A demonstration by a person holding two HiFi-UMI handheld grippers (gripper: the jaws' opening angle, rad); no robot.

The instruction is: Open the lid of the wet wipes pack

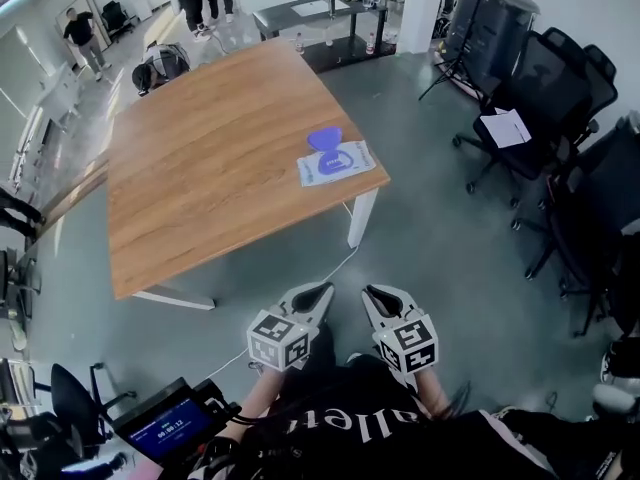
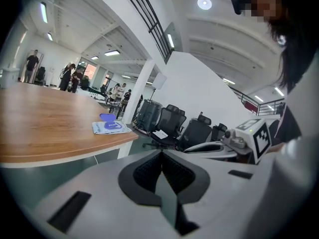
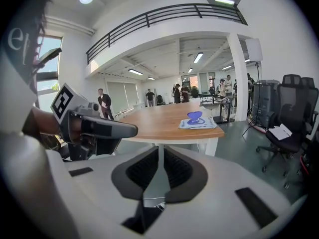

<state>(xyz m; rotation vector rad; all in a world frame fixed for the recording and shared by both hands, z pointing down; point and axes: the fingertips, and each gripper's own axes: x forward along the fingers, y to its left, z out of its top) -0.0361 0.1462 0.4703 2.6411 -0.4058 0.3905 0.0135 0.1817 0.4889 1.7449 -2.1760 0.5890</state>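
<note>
**Head view:** the wet wipes pack (image 1: 336, 164) lies flat at the near right corner of the wooden counter (image 1: 200, 168), in the middle of the frame. Its purple lid (image 1: 322, 138) looks already swung up behind it. The left tool (image 1: 316, 292) and right tool (image 1: 379, 295) hang side by side at the bottom centre, over the floor and well apart from the pack.

**Left gripper view:** this tool's pads meet at their tips and nothing is between them. The pack sits small at middle left.

**Right gripper view:** the jaws stand only a thin slit apart and are empty. The pack is right of centre, lid upright.

If the lid does need more opening, both tools would first have to reach the counter. One would pin the pack's flat edge while the other hooks the lid's free lip and swings it back, so the light pack doesn't slide off the corner.
</note>
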